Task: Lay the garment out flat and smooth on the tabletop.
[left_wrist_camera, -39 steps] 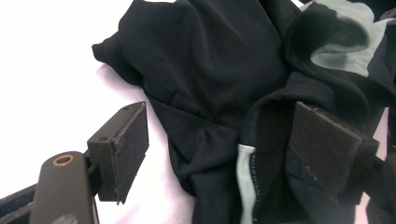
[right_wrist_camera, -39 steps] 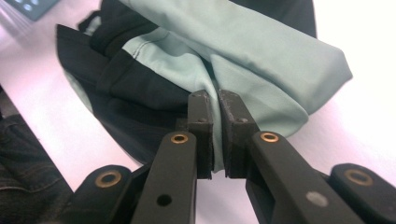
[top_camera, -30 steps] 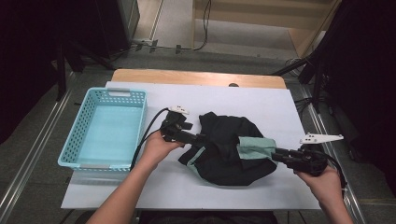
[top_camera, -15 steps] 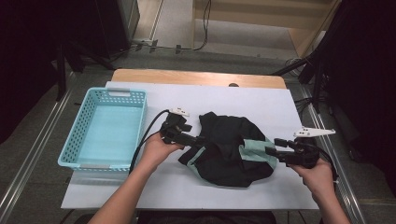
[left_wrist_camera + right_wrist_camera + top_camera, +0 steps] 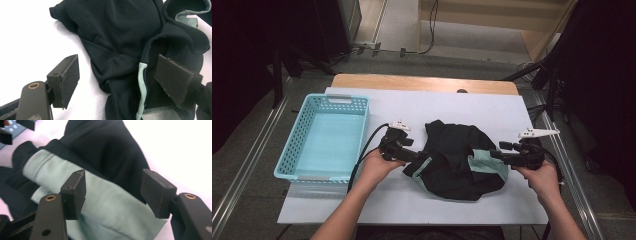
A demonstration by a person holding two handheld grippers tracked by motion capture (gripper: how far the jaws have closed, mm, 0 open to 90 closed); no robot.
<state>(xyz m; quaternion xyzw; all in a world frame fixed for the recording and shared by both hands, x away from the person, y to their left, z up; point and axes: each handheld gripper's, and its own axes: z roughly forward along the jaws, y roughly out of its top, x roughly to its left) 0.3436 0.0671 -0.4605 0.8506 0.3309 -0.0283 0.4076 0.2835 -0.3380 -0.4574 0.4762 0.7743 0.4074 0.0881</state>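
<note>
A big white counter (image 5: pixel 412 200) is sitting under everything. On its left side a light blue basket (image 5: pixel 294 150) is resting, well apart from the clothes. In the middle of the counter a black garment (image 5: pixel 452 150) is lying in a crumpled heap, and it has a pale green band (image 5: pixel 484 165) on its right side and thin pale green trim (image 5: pixel 142 75) along a folded edge.

The left tongs (image 5: pixel 412 156) are lying low at the left edge of the garment, held in the person's left hand (image 5: pixel 377 167). In the left gripper view the left tongs (image 5: pixel 117 80) are standing wide, with a fold of black cloth and the green trim lying between them. One pad is over bare counter and the other is over the dark cloth, and they are not squeezing it.

The right tongs (image 5: pixel 493 154) are pointing at the pale green band from the right, held in the right hand (image 5: pixel 544 177). In the right gripper view the right tongs (image 5: pixel 113 192) are standing wide over the green band. They have just been opening, and they are not pinching the cloth.
</note>
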